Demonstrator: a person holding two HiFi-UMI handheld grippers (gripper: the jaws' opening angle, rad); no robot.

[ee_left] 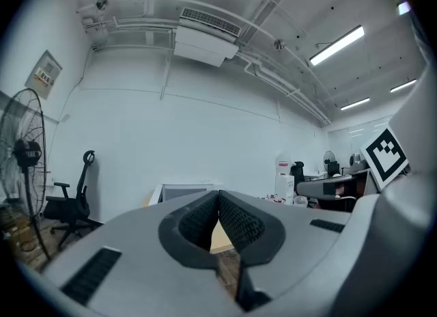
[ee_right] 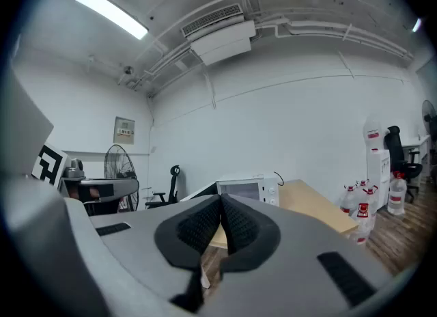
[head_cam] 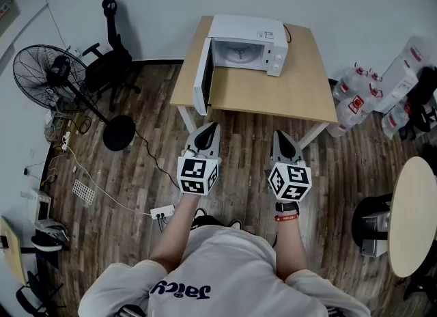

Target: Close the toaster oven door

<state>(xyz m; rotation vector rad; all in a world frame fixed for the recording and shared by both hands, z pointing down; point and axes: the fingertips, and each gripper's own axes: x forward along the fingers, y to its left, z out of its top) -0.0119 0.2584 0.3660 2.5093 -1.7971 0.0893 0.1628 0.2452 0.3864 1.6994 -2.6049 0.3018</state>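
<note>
A white toaster oven [head_cam: 247, 42] stands at the back of a wooden table [head_cam: 287, 90]. Its door [head_cam: 202, 76] hangs open, swung out to the left over the table's left edge. In the right gripper view the oven [ee_right: 247, 190] shows beyond the jaws; in the left gripper view only its top [ee_left: 183, 190] shows. My left gripper [head_cam: 207, 131] is held in front of the table, below the open door, shut and empty. My right gripper [head_cam: 283, 139] hangs beside it, also shut with nothing between its pads. Both are short of the table.
A standing fan [head_cam: 51, 73] and a black office chair [head_cam: 109, 56] are on the left. A power strip [head_cam: 162, 211] with cables lies on the wood floor. Water jugs [head_cam: 355, 93] stand right of the table. A round table [head_cam: 413, 216] is at the right edge.
</note>
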